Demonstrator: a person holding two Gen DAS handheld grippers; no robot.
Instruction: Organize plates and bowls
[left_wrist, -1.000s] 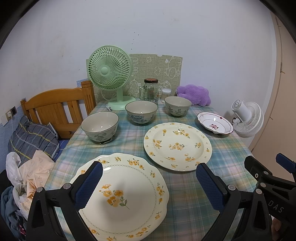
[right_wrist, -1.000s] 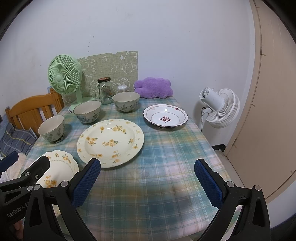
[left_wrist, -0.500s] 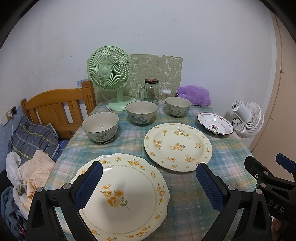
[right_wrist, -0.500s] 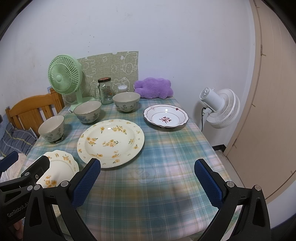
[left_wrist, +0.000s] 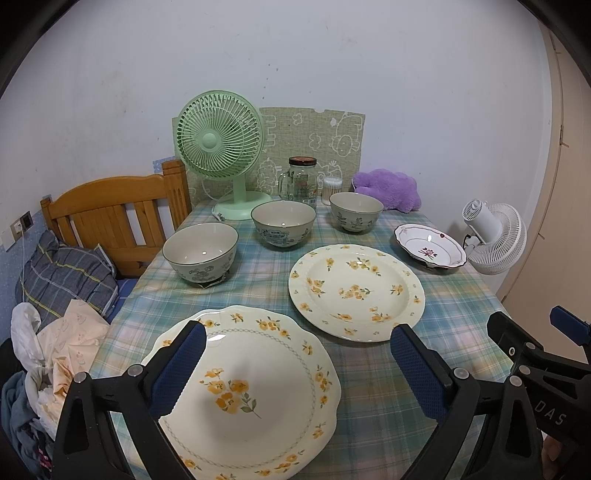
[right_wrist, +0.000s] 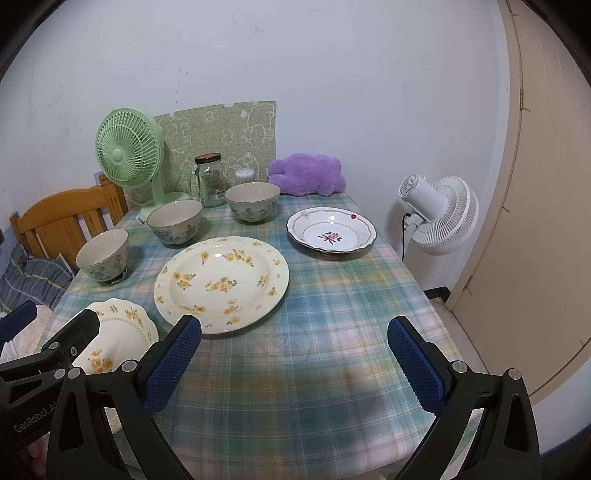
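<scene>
Left hand-held gripper (left_wrist: 295, 354) spread wide above scalloped plate (left_wrist: 255, 391), right hand-held gripper (right_wrist: 293, 350) likewise

Scalloped plate (left_wrist: 251, 387): near rim cut off by frame edge and left gripper's fingers (left_wrist: 179, 369)
Jar (left_wrist: 302, 181) label: too small to read

The left camera is looking from the near edge of the table (left_wrist: 229, 280), low over the wavy plate (left_wrist: 251, 387). The right camera is sitting beside it, facing the same way over bare cloth. Both are seeing the big flower plate (right_wrist: 221, 282) and green fan (right_wrist: 129, 151).
</scene>
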